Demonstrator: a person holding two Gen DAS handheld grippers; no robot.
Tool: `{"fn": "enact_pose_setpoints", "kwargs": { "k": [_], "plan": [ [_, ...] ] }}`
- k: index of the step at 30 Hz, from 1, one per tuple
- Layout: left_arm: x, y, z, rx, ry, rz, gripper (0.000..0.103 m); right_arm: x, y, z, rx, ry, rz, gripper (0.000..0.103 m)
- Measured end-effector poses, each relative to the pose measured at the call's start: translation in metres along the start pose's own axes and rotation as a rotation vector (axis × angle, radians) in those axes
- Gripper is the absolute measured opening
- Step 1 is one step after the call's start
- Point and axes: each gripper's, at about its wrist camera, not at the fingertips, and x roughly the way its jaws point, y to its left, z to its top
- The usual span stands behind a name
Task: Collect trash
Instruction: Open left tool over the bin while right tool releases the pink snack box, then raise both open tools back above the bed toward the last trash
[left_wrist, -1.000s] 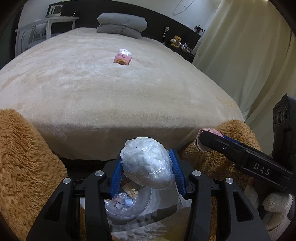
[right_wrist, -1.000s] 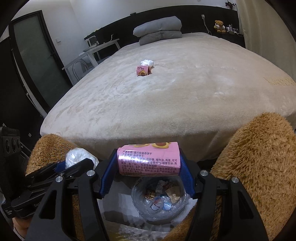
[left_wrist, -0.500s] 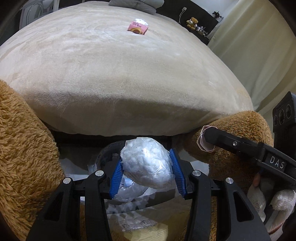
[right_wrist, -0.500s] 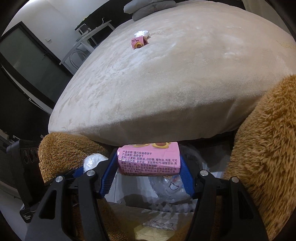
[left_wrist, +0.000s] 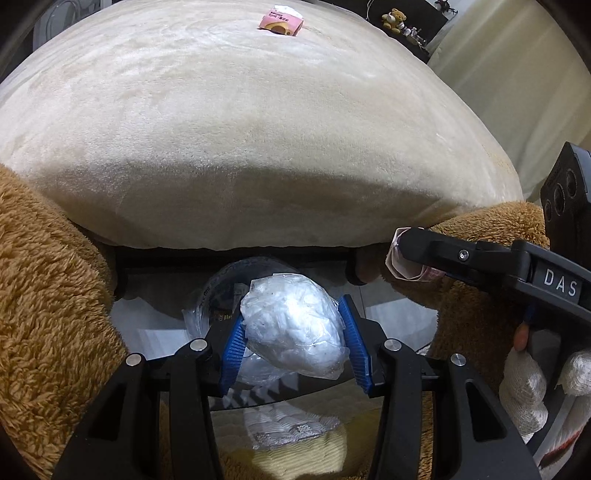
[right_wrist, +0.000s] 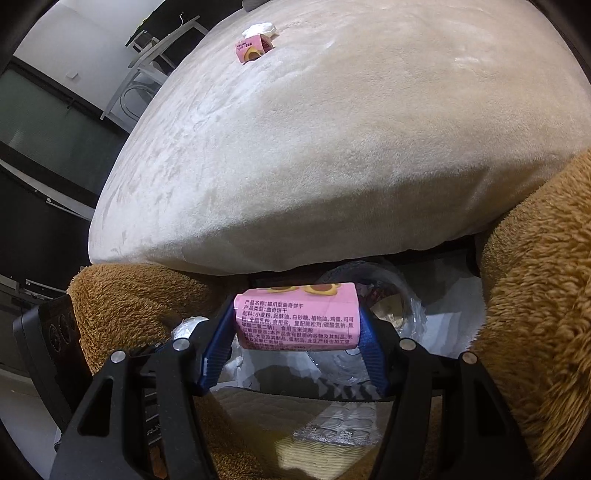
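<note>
My left gripper (left_wrist: 293, 341) is shut on a crumpled clear plastic bag of white wadding (left_wrist: 293, 326). It hangs over a clear plastic trash bin (left_wrist: 225, 288) on the floor at the foot of the bed. My right gripper (right_wrist: 297, 338) is shut on a pink cookie box (right_wrist: 297, 317) printed with text, above the same trash bin (right_wrist: 384, 302). In the left wrist view the right gripper's black body (left_wrist: 476, 262) reaches in from the right with the pink box (left_wrist: 400, 260) at its tip. Another pink box (left_wrist: 280, 22) lies far up the bed, and it shows as the far pink box (right_wrist: 253, 50) in the right view.
The beige bed (left_wrist: 258, 122) fills the upper view, its edge just behind the bin. Brown plush teddy legs (left_wrist: 44, 295) flank the bin on both sides. A white crumpled wad (right_wrist: 260, 29) lies by the far box. A gloved hand (left_wrist: 528, 384) holds the right gripper.
Both grippers have tipped downward and sunk toward the bin, each keeping its load. The bed has risen in view and the bin shows closer beneath the fingers.
</note>
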Motion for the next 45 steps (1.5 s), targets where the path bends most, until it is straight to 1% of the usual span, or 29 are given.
{"fn": "enact_pose_setpoints", "kwargs": {
  "k": [1, 3, 4, 5, 7, 11, 14, 15, 17, 18, 19, 21, 22, 23, 25, 27, 29, 32, 35, 39, 41, 43, 45],
  "plan": [
    [0.001, -0.001, 0.0, 0.004, 0.004, -0.004, 0.048, 0.0, 0.001, 0.001, 0.0, 0.0, 0.001, 0.062],
    [0.004, -0.006, 0.001, 0.024, 0.019, 0.007, 0.071, 0.0, 0.0, 0.0, 0.006, -0.003, 0.011, 0.063],
    [0.003, -0.009, 0.001, 0.034, 0.003, 0.038, 0.072, 0.0, 0.0, 0.001, 0.013, -0.007, 0.016, 0.064],
    [0.003, -0.011, 0.001, 0.043, -0.005, 0.05, 0.072, -0.001, 0.0, 0.002, 0.014, -0.009, 0.024, 0.065],
    [0.003, -0.012, 0.001, 0.046, -0.005, 0.041, 0.072, -0.001, 0.001, 0.002, 0.009, -0.008, 0.033, 0.068],
    [0.0, -0.008, 0.003, 0.027, -0.025, 0.035, 0.072, -0.002, -0.001, 0.002, 0.011, -0.012, 0.034, 0.068],
    [-0.004, -0.006, 0.002, 0.034, -0.048, 0.039, 0.072, -0.003, 0.001, 0.002, -0.002, -0.02, 0.031, 0.068],
    [-0.006, -0.006, 0.002, 0.042, -0.063, 0.041, 0.072, -0.005, 0.002, 0.001, -0.014, -0.033, 0.014, 0.068],
    [-0.01, -0.011, -0.002, 0.08, -0.118, 0.066, 0.072, -0.007, 0.005, -0.004, -0.061, -0.076, -0.056, 0.069],
    [-0.012, -0.013, -0.005, 0.105, -0.144, 0.076, 0.072, -0.007, 0.006, -0.006, -0.076, -0.081, -0.067, 0.069],
    [-0.012, -0.015, -0.005, 0.127, -0.156, 0.069, 0.072, -0.008, 0.006, -0.008, -0.088, -0.087, -0.07, 0.069],
    [-0.013, -0.017, -0.006, 0.155, -0.16, 0.051, 0.072, -0.015, 0.005, -0.01, -0.111, -0.132, -0.086, 0.069],
    [-0.014, -0.016, -0.006, 0.168, -0.168, 0.056, 0.072, -0.018, 0.003, -0.011, -0.117, -0.157, -0.097, 0.069],
    [-0.016, -0.015, -0.007, 0.175, -0.176, 0.062, 0.072, -0.022, 0.002, -0.012, -0.121, -0.179, -0.107, 0.069],
    [-0.022, -0.011, -0.007, 0.168, -0.193, 0.046, 0.072, -0.028, 0.003, -0.016, -0.148, -0.233, -0.128, 0.069],
    [-0.03, -0.006, -0.006, 0.162, -0.226, 0.022, 0.072, -0.033, 0.01, -0.021, -0.209, -0.291, -0.178, 0.069],
    [-0.038, -0.004, -0.004, 0.164, -0.26, -0.014, 0.072, -0.038, 0.024, -0.027, -0.298, -0.354, -0.209, 0.069],
    [-0.042, -0.003, 0.003, 0.146, -0.295, -0.029, 0.072, -0.042, 0.036, -0.031, -0.38, -0.41, -0.249, 0.069],
    [-0.048, 0.001, 0.013, 0.119, -0.328, -0.051, 0.072, -0.041, 0.04, -0.024, -0.398, -0.417, -0.25, 0.069],
    [-0.06, 0.011, 0.032, 0.072, -0.379, -0.098, 0.072, -0.039, 0.043, -0.008, -0.406, -0.408, -0.23, 0.069],
    [-0.066, 0.016, 0.039, 0.059, -0.398, -0.113, 0.072, -0.04, 0.044, 0.001, -0.411, -0.39, -0.201, 0.069],
    [-0.068, 0.017, 0.048, 0.064, -0.394, -0.124, 0.072, -0.042, 0.047, 0.012, -0.421, -0.383, -0.2, 0.069],
    [-0.07, 0.017, 0.059, 0.076, -0.397, -0.113, 0.072, -0.044, 0.051, 0.025, -0.448, -0.395, -0.218, 0.069]
  ]
}}
